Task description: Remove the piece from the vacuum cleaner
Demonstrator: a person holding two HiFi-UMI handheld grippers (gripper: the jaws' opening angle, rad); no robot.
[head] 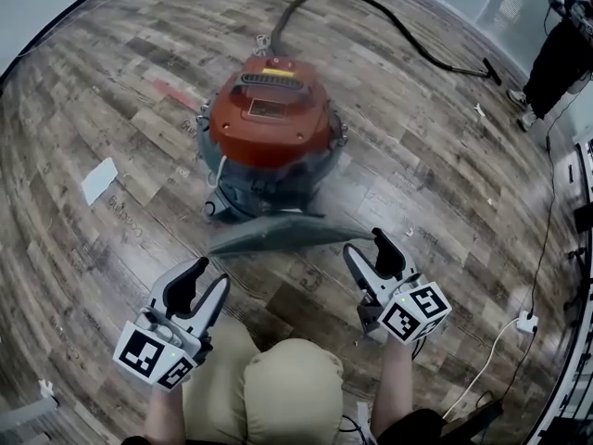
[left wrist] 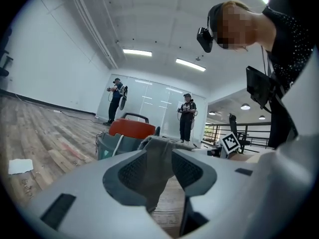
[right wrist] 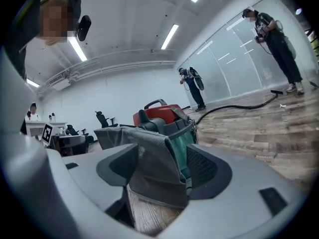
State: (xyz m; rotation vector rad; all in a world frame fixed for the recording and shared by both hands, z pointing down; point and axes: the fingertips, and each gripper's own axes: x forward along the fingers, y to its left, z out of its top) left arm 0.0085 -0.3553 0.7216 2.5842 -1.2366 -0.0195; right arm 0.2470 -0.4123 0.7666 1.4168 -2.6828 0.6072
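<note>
1. Nudging either tool forward looks like the main hazard. The grey fabric piece (head: pixel 278 234) lies flat on the wooden floor (head: pixel 445 184), off the vacuum cleaner (head: pixel 269 128) and just in front of its drum. I cannot tell whether it touches the base. The task looks all but done, and a careless push could slide the piece back under the machine.
2. The left gripper (head: pixel 211 274) has its jaws spread wide and grips nothing. In the left gripper view the piece (left wrist: pixel 159 168) shows in the gap between the pads, which do not press on it, so a slight close would probably catch it again.
3. The right gripper (head: pixel 365 244) is just as wide and also empty. Its tips are near the right end of the piece, and in the right gripper view the piece (right wrist: pixel 154 158) hangs in the gap between its jaws.
4. The vacuum seems to stand on small wheels, so a knock could roll it over the fabric.
5. The black hose (head: pixel 371 12) curves away behind the machine, well clear of both tools. It would only matter if the machine were dragged.
6. The one container is the vacuum's teal-grey drum (right wrist: pixel 187 146), with its red lid (head: pixel 271 109) seated on top. What is inside is hidden.
</note>
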